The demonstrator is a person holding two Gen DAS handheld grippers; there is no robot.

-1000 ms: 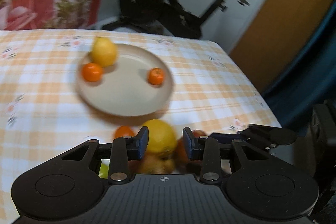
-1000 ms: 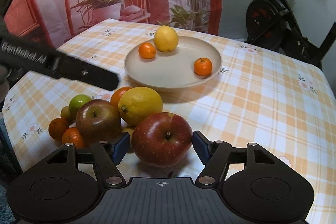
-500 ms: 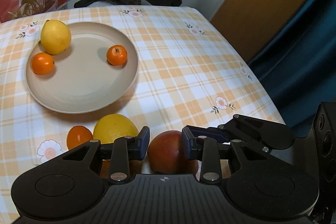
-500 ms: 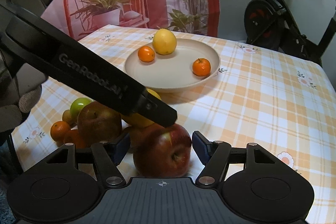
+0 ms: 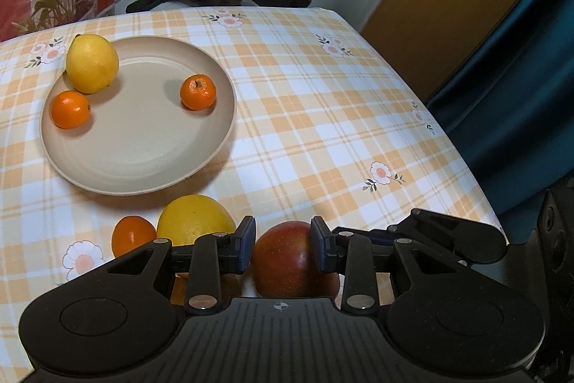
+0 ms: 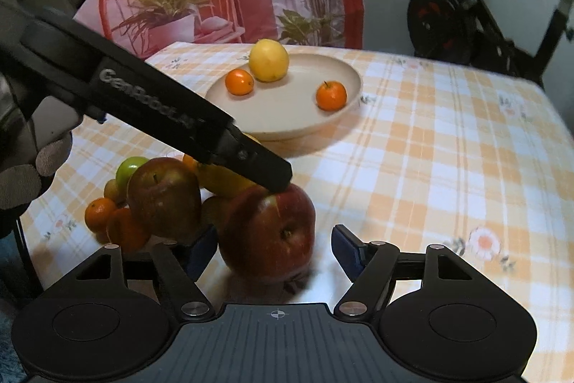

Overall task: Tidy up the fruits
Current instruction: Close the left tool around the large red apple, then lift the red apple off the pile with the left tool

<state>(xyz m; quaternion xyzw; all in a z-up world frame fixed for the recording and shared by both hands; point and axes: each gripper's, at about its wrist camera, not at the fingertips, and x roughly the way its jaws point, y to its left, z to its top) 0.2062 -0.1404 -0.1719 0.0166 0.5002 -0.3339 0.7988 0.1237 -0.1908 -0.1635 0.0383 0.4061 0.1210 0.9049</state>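
Red apple (image 5: 287,257), on the bench just in front of the plate (image 5: 143,164), pinched by the nearly closed left gripper (image 5: 282,244); right gripper (image 6: 274,248), jaws opening, straddles it untouching: lift straight, clearing the adjacent lemon (image 5: 193,219), before carrying plateward.

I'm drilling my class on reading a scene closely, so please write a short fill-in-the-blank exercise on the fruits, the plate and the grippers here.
1. The round beige plate holds one yellow lemon and ___ small orange mandarins.
2. The left gripper is closed on a red ___.
3. The checked tablecloth is printed with small ___.
4. The right gripper, its jaws opening, has the same ___ between them.

Missing words: two; apple; flowers; apple
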